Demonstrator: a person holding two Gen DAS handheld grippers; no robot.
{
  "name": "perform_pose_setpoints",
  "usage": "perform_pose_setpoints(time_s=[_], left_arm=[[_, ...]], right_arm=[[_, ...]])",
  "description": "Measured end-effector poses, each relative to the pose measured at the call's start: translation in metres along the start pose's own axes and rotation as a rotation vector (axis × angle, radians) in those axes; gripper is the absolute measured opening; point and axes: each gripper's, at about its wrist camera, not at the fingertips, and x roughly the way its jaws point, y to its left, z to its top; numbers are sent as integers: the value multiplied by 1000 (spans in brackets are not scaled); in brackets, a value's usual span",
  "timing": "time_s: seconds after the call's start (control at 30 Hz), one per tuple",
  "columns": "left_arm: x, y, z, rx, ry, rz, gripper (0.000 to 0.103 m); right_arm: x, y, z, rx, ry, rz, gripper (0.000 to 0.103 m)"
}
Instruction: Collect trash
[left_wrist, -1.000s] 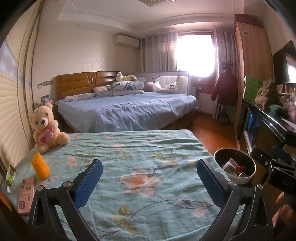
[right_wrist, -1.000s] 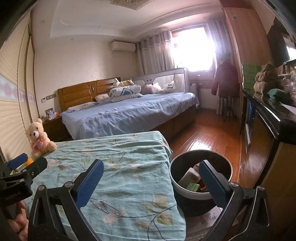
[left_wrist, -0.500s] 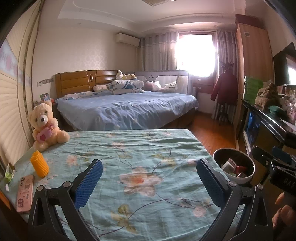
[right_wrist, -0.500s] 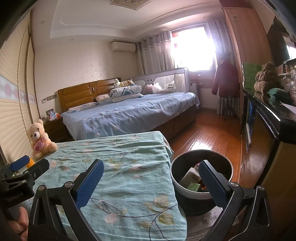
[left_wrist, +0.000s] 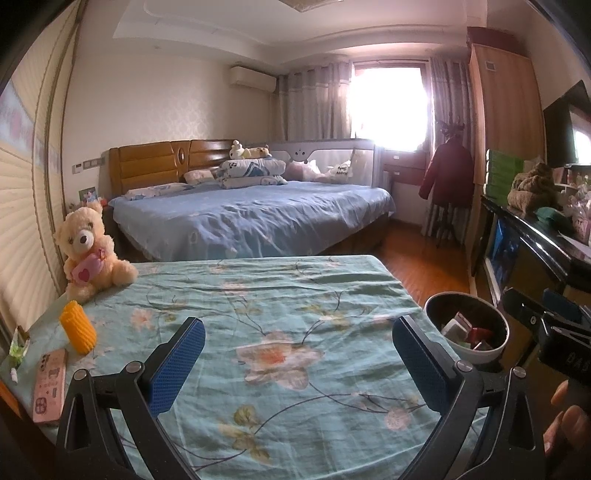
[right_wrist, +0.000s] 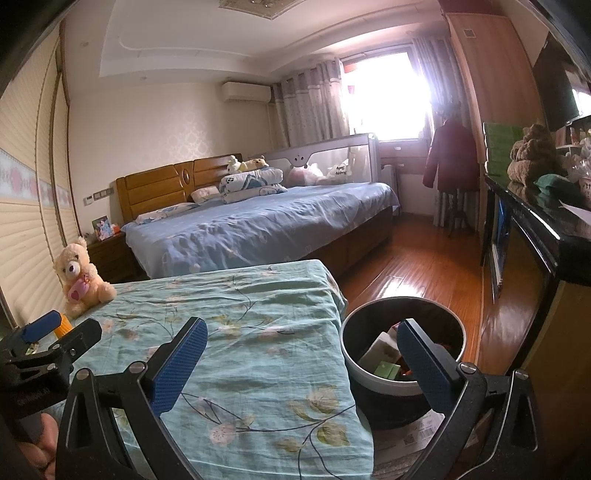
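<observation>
A small green-and-white wrapper (left_wrist: 17, 342) lies at the table's far left edge. A round bin (left_wrist: 480, 355) with several boxes and wrappers inside stands on the floor off the table's right side. My left gripper (left_wrist: 299, 365) hovers open over the floral tablecloth (left_wrist: 280, 295), with nothing between its blue pads. My right gripper (right_wrist: 301, 363) is also open and empty, straddling the table's right edge and the bin (right_wrist: 369, 384); its right finger overlaps the bin's opening. Each gripper shows in the other's view: the right gripper (left_wrist: 546, 325) and the left gripper (right_wrist: 48, 338).
A teddy bear (left_wrist: 88, 251), a yellow corn-shaped object (left_wrist: 77, 326) and a pink phone (left_wrist: 50, 384) sit on the table's left side. A large bed (left_wrist: 251, 218) stands beyond the table. A dark cabinet (right_wrist: 535, 229) runs along the right, with wooden floor (right_wrist: 424, 266) between.
Both grippers remain open and empty. The views shift only slightly; nothing on the table or in the bin has moved.
</observation>
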Motion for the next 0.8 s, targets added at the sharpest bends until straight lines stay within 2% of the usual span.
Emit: perform_pose_setpoints(time_s=[0.8], left_arm=[[1, -1, -1, 8, 1, -11, 102]], right_arm=[[-3, 3, 4, 1, -12, 7, 103]])
